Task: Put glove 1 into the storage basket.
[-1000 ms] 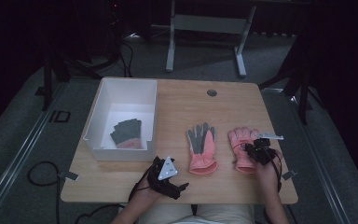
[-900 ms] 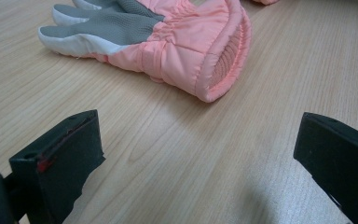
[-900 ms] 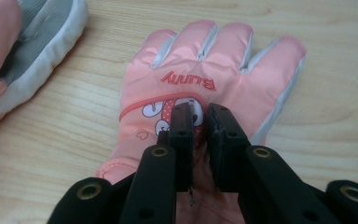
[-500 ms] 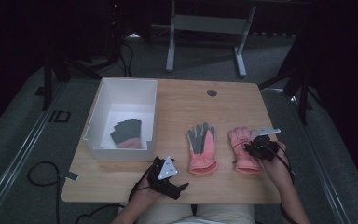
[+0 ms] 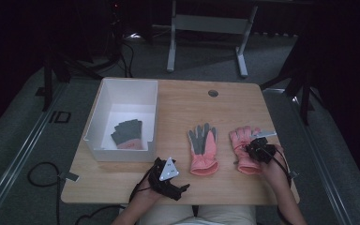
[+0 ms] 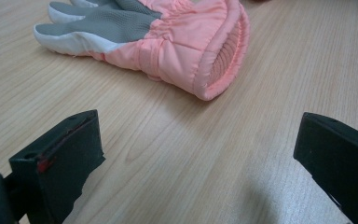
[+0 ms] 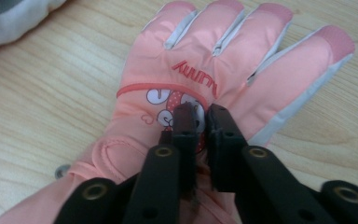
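Both tongs are low over the near half of the table [image 5: 178,98], and they differ in stance. On the right, the right gripper [image 7: 201,116] has its jaws pressed almost together on the back of the pink glove [image 7: 205,70], apparently pinching a fold of its fabric beside the printed picture; that glove lies flat, back up, at the right of the table. On the left, the left gripper [image 5: 168,174] has its jaws spread wide and holds nothing, resting near the front edge, just short of the cuff of the second glove [image 6: 168,42], which lies palm up in the middle. One dark glove [image 5: 127,133] already lies in the white box [image 5: 122,85] at the left. Judging by that, the sorting is about a third done: two pink gloves are left on the wood.
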